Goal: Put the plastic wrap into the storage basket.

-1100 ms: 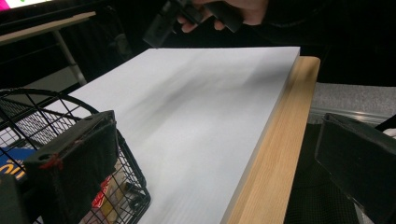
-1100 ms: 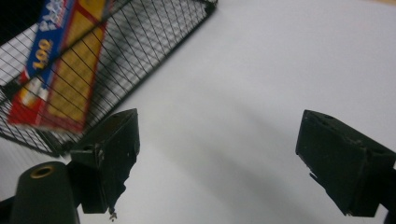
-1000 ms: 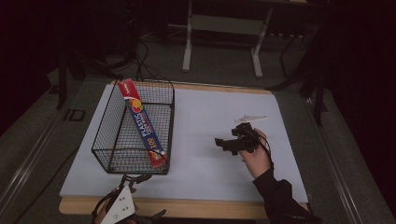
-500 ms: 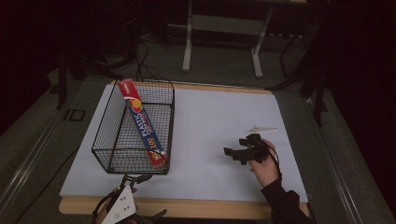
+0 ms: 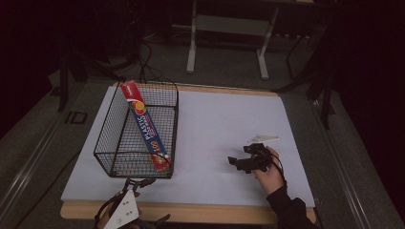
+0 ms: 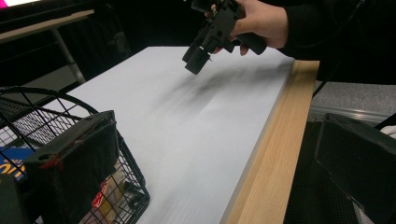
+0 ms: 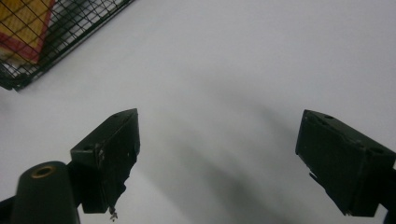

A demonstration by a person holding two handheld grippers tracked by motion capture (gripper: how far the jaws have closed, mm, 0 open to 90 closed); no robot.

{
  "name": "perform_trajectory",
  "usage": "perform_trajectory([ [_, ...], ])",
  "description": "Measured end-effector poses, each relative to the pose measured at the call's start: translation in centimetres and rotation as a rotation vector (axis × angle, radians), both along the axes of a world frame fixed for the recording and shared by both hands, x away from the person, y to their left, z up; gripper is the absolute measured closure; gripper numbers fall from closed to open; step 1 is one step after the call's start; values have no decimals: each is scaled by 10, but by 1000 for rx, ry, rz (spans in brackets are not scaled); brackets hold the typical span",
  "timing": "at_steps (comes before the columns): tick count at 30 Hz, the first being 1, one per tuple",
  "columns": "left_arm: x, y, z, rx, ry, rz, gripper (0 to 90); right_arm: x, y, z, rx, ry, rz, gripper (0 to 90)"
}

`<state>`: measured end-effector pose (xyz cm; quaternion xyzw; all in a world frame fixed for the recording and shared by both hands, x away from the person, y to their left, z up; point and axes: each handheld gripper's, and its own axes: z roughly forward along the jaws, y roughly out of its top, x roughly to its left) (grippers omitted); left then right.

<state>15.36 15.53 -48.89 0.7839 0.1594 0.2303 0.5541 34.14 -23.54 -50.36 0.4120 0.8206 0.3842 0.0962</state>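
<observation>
Plastic wrap box [image 5: 145,127] is lying slantwise in the black wire basket [image 5: 111,143], one end propped over the far rim, so the packing step is looking finished and any next move is calling only for parking both tools. Right gripper [image 5: 244,163] is hovering low over bare table [image 5: 215,119], well apart from the basket, jaws spread and holding nothing; left gripper [image 5: 125,215] is waiting at the near wooden edge, jaws likewise apart and empty. White sheet is covering the tabletop; dark room and a metal stand [image 5: 227,28] are sitting beyond.
</observation>
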Motion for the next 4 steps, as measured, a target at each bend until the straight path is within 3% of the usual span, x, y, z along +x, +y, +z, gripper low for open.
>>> perform_trajectory([
  [4,0,0,0,1,1,0,1,0,2,-2,-15,-5,6,138],
])
